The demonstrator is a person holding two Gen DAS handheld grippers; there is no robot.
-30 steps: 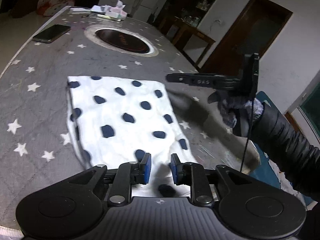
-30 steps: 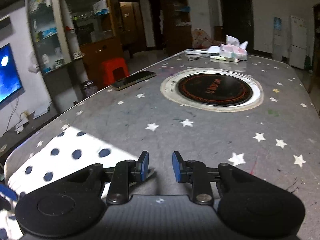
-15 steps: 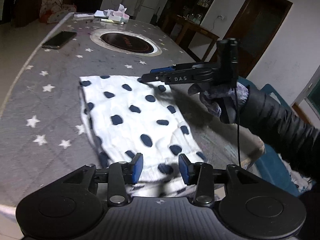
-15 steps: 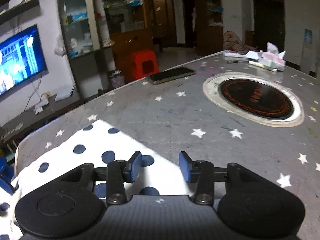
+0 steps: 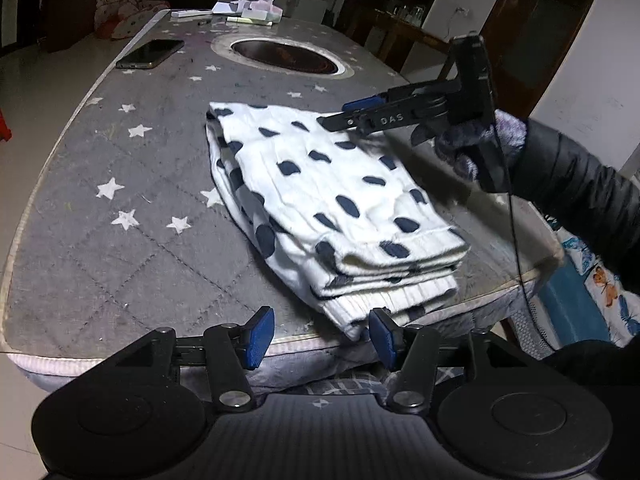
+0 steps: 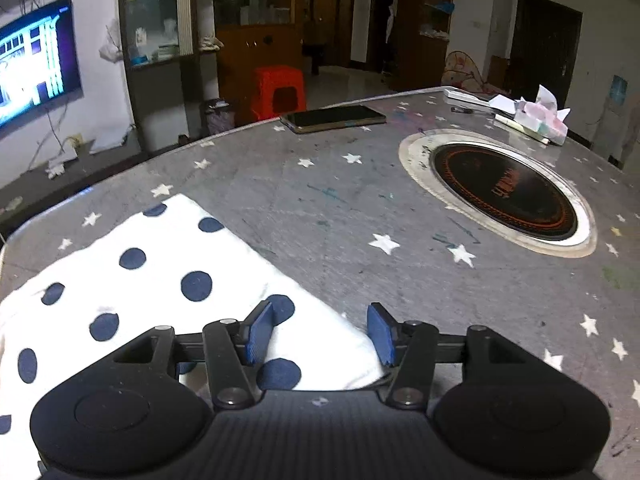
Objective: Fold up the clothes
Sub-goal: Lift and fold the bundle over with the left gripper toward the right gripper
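Note:
A white knit garment with dark blue dots (image 5: 332,200) lies folded in layers on the grey star-patterned table (image 5: 120,248). My left gripper (image 5: 322,338) hangs just off the garment's near ribbed corner; its jaws are opening and nothing is pressed between the blue pads. In the left wrist view my right gripper (image 5: 352,114), held by a gloved hand in a dark sleeve, hovers over the far right edge of the garment. In the right wrist view the right gripper (image 6: 320,334) is above the garment's corner (image 6: 160,292), jaws opening, pads apart from the cloth.
A phone (image 5: 150,53) lies at the table's far left edge, also seen as the phone (image 6: 332,118). A round inset burner (image 5: 288,54) sits mid-table. Tissues and papers (image 5: 248,10) lie at the far end. The table's front edge runs just before my left gripper.
Both grippers have opened wider. The left one drew back from over the garment to its near corner. The right one swung in over the garment's far edge.

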